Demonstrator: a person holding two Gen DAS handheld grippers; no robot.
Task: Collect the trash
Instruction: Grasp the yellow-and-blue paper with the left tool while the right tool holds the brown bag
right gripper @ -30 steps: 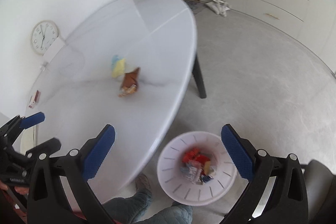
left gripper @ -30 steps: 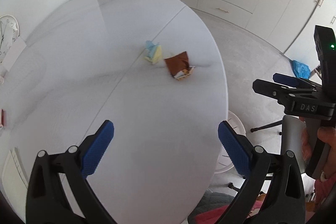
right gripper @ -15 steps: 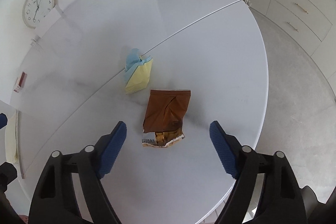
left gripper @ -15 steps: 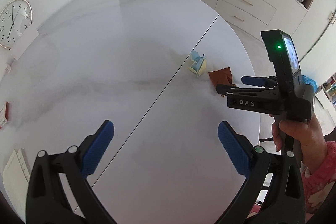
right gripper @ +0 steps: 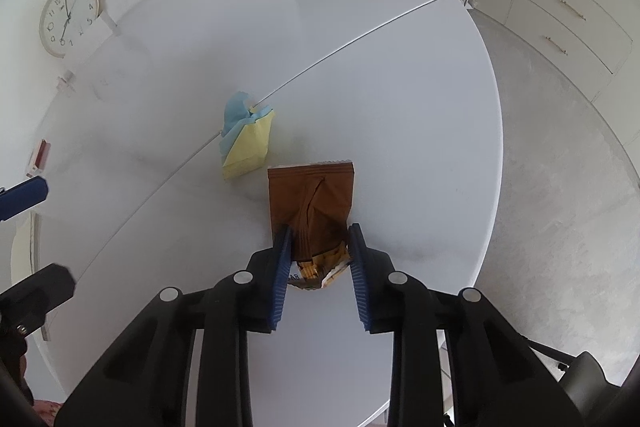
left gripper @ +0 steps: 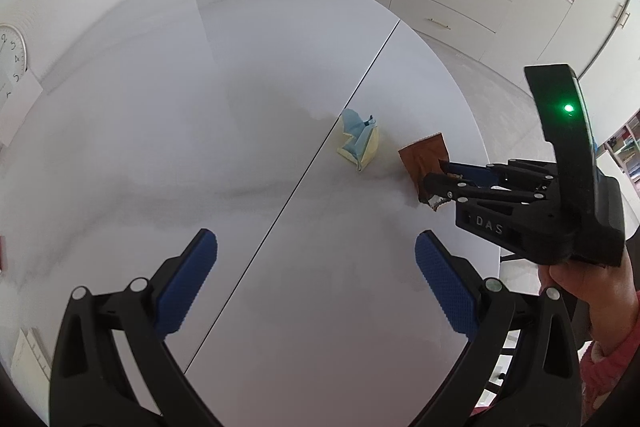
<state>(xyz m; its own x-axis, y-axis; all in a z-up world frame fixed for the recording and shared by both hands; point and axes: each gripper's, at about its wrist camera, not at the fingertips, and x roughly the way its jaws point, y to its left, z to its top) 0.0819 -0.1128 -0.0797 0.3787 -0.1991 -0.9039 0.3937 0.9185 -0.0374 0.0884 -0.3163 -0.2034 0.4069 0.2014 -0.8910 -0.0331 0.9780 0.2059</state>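
1. Since 0.5 s ago the right tool [right gripper: 318, 267] has dropped onto the brown snack wrapper [right gripper: 312, 203] and drawn its blue pads [right gripper: 282, 275] in from wide apart, so they now pinch the wrapper's torn near end from both sides.
2. Clamped at that end, the wrapper stretches away from the tool and lies flat on the white table [right gripper: 400, 99].
3. Just beside the wrapper, on its far left, sits the crumpled paper wad [right gripper: 246, 135], touching the table's centre seam [right gripper: 360, 35].
4. Count: 2 pieces of trash, 1 wrapper and 1 wad; 2 tools.
5. From the left wrist view, the left tool [left gripper: 316, 287] hangs over the table nearer than the wrapper [left gripper: 424, 159], fingers spread wide and holding nothing.
6. Materials: the wrapper is creased brown foil, rectangular, with yellow bits showing at the torn mouth; the wad [left gripper: 358, 143] is folded yellow and pale blue paper; the table [left gripper: 200, 107] is smooth, glossy and oval.
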